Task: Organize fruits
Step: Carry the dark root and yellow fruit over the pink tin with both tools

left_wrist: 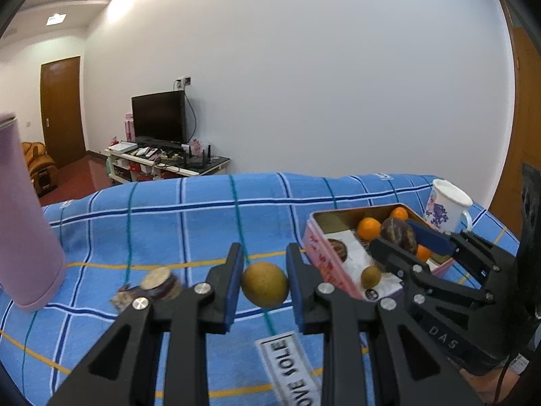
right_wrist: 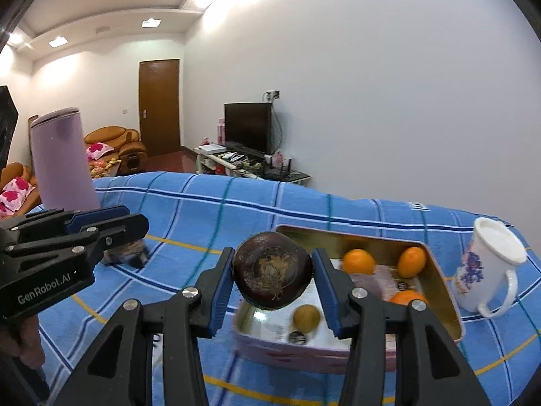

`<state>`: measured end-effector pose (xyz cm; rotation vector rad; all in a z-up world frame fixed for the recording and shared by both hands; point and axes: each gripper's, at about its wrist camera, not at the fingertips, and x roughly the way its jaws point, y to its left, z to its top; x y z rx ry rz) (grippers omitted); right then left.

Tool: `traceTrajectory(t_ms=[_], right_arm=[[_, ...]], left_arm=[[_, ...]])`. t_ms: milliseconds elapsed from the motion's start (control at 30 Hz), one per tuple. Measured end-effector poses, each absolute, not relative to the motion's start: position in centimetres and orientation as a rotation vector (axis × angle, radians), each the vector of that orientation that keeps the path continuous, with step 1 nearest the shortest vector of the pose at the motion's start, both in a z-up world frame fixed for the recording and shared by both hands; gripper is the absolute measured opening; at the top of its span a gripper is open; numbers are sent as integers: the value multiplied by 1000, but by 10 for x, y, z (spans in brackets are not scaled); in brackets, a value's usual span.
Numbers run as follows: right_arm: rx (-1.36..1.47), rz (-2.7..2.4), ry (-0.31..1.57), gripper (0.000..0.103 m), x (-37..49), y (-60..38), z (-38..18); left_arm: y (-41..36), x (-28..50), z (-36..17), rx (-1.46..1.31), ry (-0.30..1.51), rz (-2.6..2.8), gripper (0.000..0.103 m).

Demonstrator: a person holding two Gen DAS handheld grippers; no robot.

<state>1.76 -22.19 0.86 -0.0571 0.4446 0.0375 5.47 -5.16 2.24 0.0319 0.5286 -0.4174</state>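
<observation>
At the lower centre of the left wrist view, the left gripper [left_wrist: 264, 284] grasps a yellow-green round fruit [left_wrist: 264, 285] between its blue pads, just above the blue checked cloth [left_wrist: 189, 223]. A dark water chestnut [left_wrist: 159, 284] lies on the cloth to its left. In the right wrist view, the right gripper [right_wrist: 272, 280] clamps a dark brown chestnut [right_wrist: 272, 275] over the pink tin [right_wrist: 304, 352], which holds three oranges [right_wrist: 359, 261] and a small brown fruit [right_wrist: 306, 318]. A white mug [right_wrist: 487, 267] stands at right, a lilac tumbler [right_wrist: 62, 159] at left.
</observation>
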Motion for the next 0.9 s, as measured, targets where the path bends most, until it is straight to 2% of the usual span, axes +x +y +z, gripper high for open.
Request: traceTrajectory(t_ms=[900], right_arm=[[-48,-100,397,48,9,-293,24]], left_arm=[[-139,65,37,38,514,-499,27]])
